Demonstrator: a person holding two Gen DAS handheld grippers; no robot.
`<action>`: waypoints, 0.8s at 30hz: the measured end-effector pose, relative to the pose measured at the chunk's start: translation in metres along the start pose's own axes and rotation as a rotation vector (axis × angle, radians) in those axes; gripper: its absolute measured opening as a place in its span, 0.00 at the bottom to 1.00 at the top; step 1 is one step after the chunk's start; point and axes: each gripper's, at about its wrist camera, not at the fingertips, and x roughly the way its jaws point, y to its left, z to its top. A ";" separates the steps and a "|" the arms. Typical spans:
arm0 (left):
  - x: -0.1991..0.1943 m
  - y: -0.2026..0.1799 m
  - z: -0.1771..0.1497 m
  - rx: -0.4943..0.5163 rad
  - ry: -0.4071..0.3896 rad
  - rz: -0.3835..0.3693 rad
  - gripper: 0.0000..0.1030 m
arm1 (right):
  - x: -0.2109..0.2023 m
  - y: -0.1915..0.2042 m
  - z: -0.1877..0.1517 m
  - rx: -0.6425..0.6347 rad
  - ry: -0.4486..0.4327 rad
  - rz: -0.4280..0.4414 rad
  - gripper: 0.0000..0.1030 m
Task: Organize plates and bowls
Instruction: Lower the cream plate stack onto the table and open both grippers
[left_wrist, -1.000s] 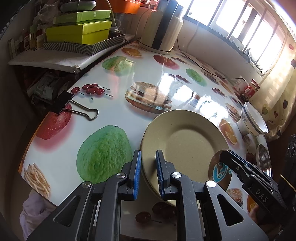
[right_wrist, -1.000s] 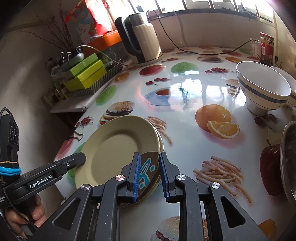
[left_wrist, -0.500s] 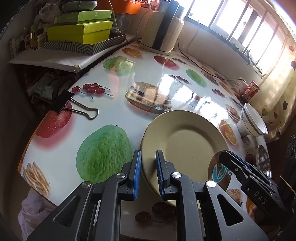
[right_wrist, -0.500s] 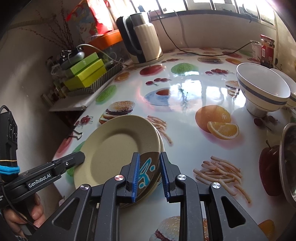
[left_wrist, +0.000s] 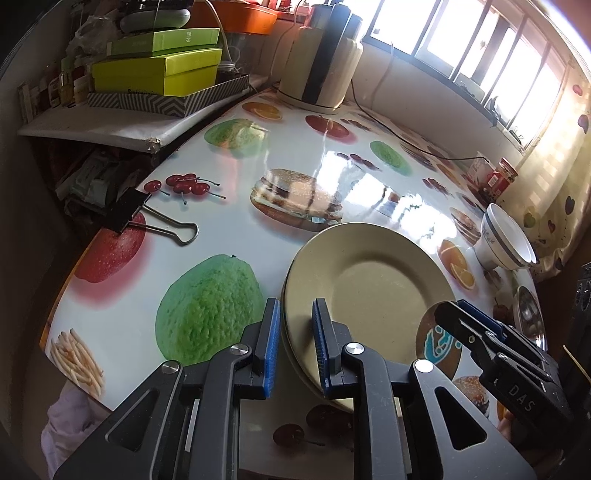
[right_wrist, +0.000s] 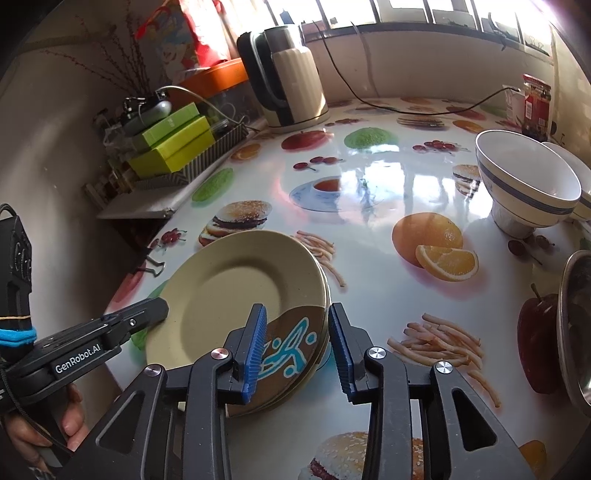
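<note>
From your left wrist camera, your left gripper (left_wrist: 293, 341) sits at 6 o'clock with its jaws easing apart around the near rim of the stack of plates (left_wrist: 369, 291), which rests on the table (left_wrist: 236, 236) a little right of the middle, while a white bowl (left_wrist: 506, 240) stands out at 3 o'clock. From your right wrist camera, your right gripper (right_wrist: 297, 347) is at 6 o'clock with its jaws opening, the pads off the plate rim that lies between them, and the stack sits left of the middle with a white bowl at 2 o'clock.
</note>
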 end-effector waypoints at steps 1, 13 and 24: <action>-0.001 0.000 0.000 -0.001 0.000 -0.003 0.22 | 0.000 -0.002 0.002 -0.001 -0.002 -0.001 0.39; 0.000 0.002 -0.003 0.031 -0.029 0.010 0.38 | 0.000 -0.013 0.004 -0.015 -0.019 -0.041 0.49; -0.001 0.001 -0.006 0.079 -0.045 0.016 0.39 | -0.001 -0.024 0.007 -0.030 -0.013 -0.036 0.54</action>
